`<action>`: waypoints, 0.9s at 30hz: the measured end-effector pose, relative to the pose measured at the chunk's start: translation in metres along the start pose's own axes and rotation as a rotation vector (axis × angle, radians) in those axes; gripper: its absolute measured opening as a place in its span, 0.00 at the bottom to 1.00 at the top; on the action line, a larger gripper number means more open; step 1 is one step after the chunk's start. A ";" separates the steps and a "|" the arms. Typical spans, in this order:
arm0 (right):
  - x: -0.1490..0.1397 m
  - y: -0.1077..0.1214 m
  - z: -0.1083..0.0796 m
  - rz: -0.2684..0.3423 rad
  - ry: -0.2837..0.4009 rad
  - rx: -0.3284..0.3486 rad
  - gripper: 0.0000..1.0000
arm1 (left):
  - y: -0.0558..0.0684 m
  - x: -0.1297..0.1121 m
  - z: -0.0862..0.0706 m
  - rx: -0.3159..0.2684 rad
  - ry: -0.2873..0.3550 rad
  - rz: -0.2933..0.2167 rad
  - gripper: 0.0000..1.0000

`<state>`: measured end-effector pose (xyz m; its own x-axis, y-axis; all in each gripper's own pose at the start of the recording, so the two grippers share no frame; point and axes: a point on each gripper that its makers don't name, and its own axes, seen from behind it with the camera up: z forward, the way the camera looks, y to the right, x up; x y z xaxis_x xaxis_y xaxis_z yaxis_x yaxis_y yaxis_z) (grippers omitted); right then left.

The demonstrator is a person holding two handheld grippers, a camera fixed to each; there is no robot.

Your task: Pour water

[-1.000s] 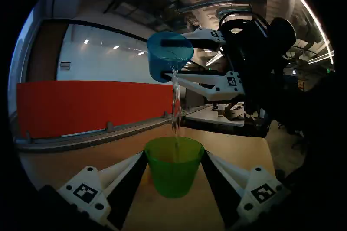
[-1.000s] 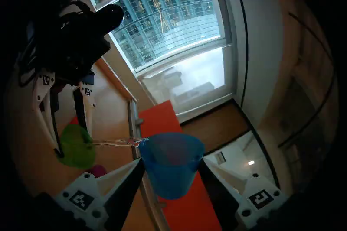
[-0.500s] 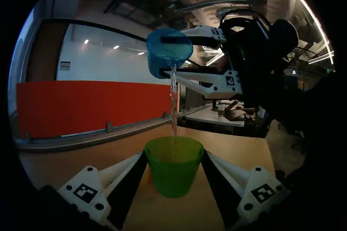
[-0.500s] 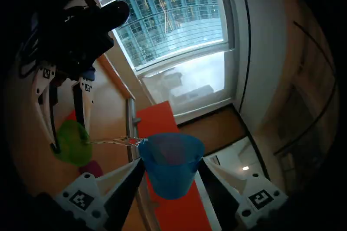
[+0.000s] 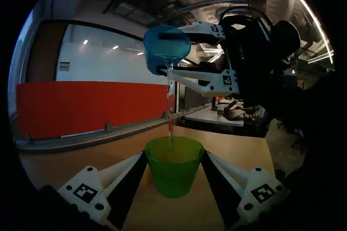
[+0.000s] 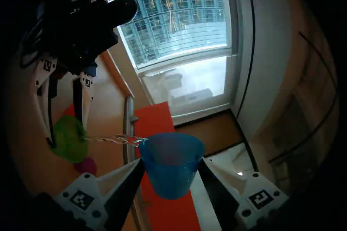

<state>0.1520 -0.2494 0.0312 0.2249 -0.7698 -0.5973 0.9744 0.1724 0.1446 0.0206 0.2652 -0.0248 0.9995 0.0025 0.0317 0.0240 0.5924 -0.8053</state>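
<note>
One blue cup (image 5: 166,49) tips further over green cup (image 5: 174,168).

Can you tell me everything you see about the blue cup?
The see-through blue plastic cup is round and wider at the rim than at the base. The right gripper pinches it between its two white fingers, one on each side. It is held up in the air and tipped far over, above the green plastic cup. A thin stream of water runs from its rim down into that green cup.
</note>
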 end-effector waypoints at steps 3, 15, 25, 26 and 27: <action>0.000 0.001 0.001 -0.018 0.000 -0.002 0.87 | 0.000 0.000 0.000 -0.001 0.000 -0.001 0.86; 0.002 0.010 0.003 -0.093 0.001 -0.018 0.87 | 0.000 0.001 0.001 -0.002 0.003 -0.002 0.86; 0.005 0.019 0.003 -0.137 0.005 -0.031 0.87 | -0.001 0.001 0.000 -0.001 0.003 -0.002 0.86; 0.005 0.020 0.004 -0.140 0.005 -0.032 0.87 | -0.001 0.001 0.000 0.000 0.002 -0.002 0.86; 0.005 0.020 0.004 -0.142 0.006 -0.032 0.87 | 0.000 0.001 0.000 0.000 0.002 -0.002 0.86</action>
<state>0.1727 -0.2524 0.0337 0.0845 -0.7839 -0.6151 0.9961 0.0815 0.0329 0.0216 0.2651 -0.0242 0.9995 0.0003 0.0320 0.0256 0.5920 -0.8055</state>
